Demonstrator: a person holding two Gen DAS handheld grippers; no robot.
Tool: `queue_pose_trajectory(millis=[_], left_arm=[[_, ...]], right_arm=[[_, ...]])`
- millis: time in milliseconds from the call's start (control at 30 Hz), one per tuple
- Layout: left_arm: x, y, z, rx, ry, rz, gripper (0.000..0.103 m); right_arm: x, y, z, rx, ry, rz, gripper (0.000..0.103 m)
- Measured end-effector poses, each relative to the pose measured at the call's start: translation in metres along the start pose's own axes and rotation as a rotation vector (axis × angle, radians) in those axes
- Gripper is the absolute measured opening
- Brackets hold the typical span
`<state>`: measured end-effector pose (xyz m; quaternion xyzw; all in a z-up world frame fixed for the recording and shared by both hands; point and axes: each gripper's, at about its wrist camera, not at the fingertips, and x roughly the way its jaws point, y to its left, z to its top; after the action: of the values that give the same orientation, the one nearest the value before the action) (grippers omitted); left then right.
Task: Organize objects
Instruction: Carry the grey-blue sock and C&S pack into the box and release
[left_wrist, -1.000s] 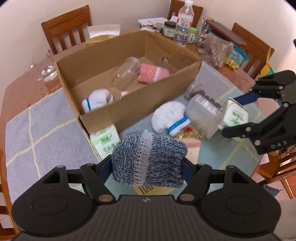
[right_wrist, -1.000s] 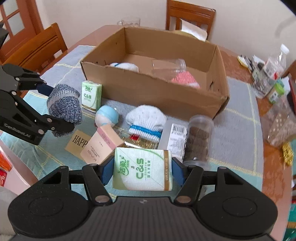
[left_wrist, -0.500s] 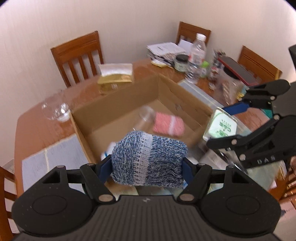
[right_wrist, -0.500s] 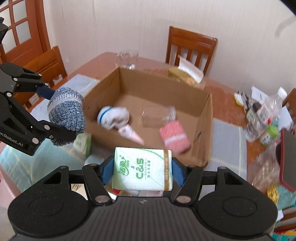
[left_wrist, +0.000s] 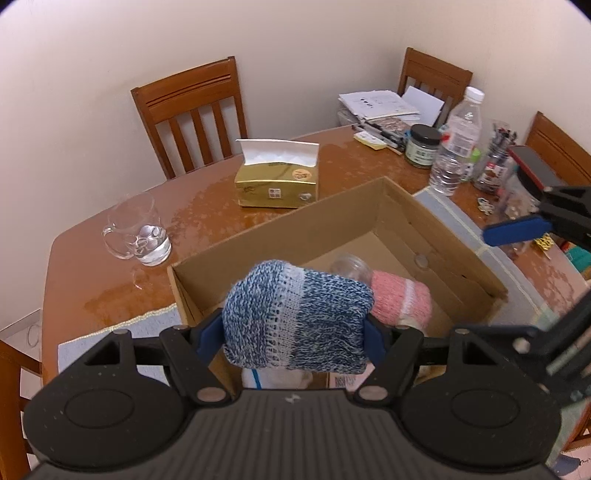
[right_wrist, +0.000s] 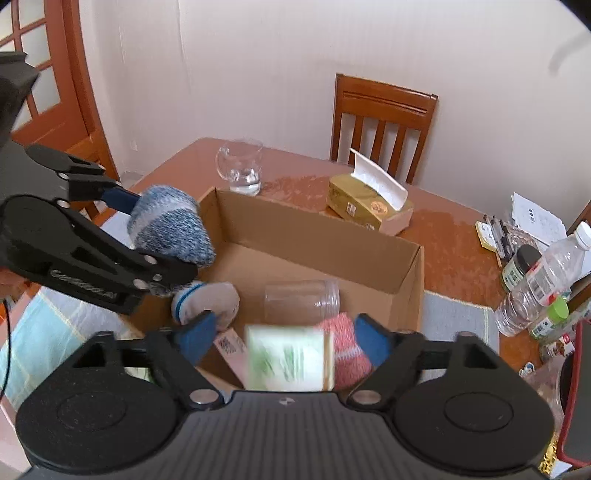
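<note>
My left gripper (left_wrist: 295, 332) is shut on a blue-and-white knitted sock roll (left_wrist: 297, 317) and holds it over the near left part of the open cardboard box (left_wrist: 406, 218); the roll also shows in the right wrist view (right_wrist: 170, 225). My right gripper (right_wrist: 284, 334) is open over the box. A green-and-white tissue pack (right_wrist: 286, 358) is blurred between its spread fingers, loose and dropping. Inside the box lie a clear plastic jar (right_wrist: 301, 301), a pink sock roll (right_wrist: 345, 350) and a white sock roll with a blue stripe (right_wrist: 207, 301).
A gold tissue box (left_wrist: 277, 181) and a glass mug (left_wrist: 136, 230) stand on the wooden table behind the box. Bottles, a jar, pens and papers (left_wrist: 458, 147) crowd the far right. Wooden chairs (left_wrist: 192, 114) ring the table. Grey and blue placemats lie under the box.
Both grippers have moved up and over the box. My right gripper has opened and let go of the tissue pack, which is falling. The left still holds the blue roll.
</note>
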<state>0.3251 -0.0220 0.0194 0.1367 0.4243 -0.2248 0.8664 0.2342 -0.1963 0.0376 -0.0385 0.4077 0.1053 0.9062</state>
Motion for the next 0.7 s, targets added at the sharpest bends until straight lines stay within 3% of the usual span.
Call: queue_pose_trajectory(millis=[200, 333, 700], left_arm=[[0.023, 0.009, 0.013, -0.017, 0.017, 0.019, 0.075], [0.032, 0.014, 0.022, -0.042, -0.007, 0.054, 0.089], [0.019, 0.008, 0.012, -0.023, -0.015, 0.066, 0.093]], right_arm=[[0.005, -0.01, -0.002, 0.017, 0.012, -0.006, 0.096], [0.007, -0.018, -0.006, 0.028, 0.022, -0.018, 0.097], [0.007, -0.022, -0.015, 0.045, 0.039, -0.018, 0.098]])
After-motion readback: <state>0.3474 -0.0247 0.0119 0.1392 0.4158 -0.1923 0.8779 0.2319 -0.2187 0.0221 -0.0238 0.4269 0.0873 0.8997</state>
